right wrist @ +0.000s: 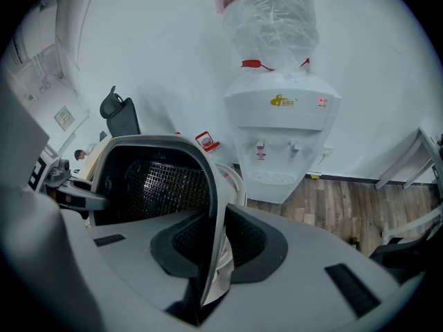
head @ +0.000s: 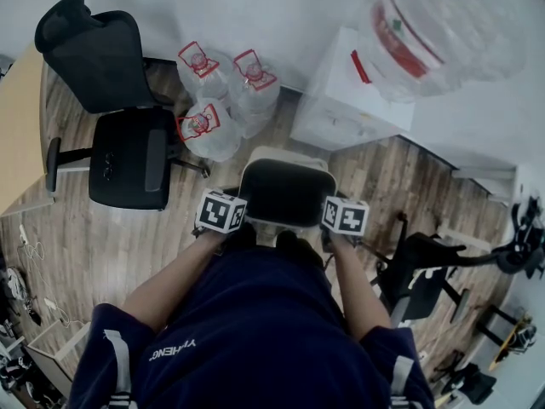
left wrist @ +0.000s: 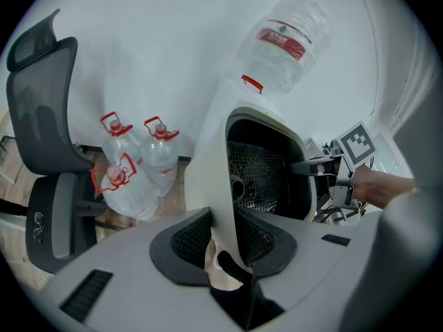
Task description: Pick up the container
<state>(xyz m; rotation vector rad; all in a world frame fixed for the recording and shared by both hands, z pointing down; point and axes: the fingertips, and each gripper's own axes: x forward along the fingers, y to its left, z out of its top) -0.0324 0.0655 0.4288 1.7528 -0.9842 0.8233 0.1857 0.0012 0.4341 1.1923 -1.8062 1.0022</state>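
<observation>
The container (head: pixel 285 192) is a cream-walled bin with a black mesh inside, held up in front of the person's body. My left gripper (head: pixel 232 216) is shut on its left wall and my right gripper (head: pixel 336 216) is shut on its right wall. In the left gripper view the jaws of the left gripper (left wrist: pixel 225 244) pinch the thin cream wall of the container (left wrist: pixel 266 175), and the right gripper's marker cube shows across the bin. In the right gripper view the right gripper (right wrist: pixel 213 244) clamps the opposite wall of the container (right wrist: pixel 156 182).
A white water dispenser (head: pixel 358 92) with a large bottle (head: pixel 434 24) on top stands ahead on the right. Three water jugs (head: pixel 223 92) sit on the wood floor ahead. A black office chair (head: pixel 119 135) is at the left beside a desk (head: pixel 17 135).
</observation>
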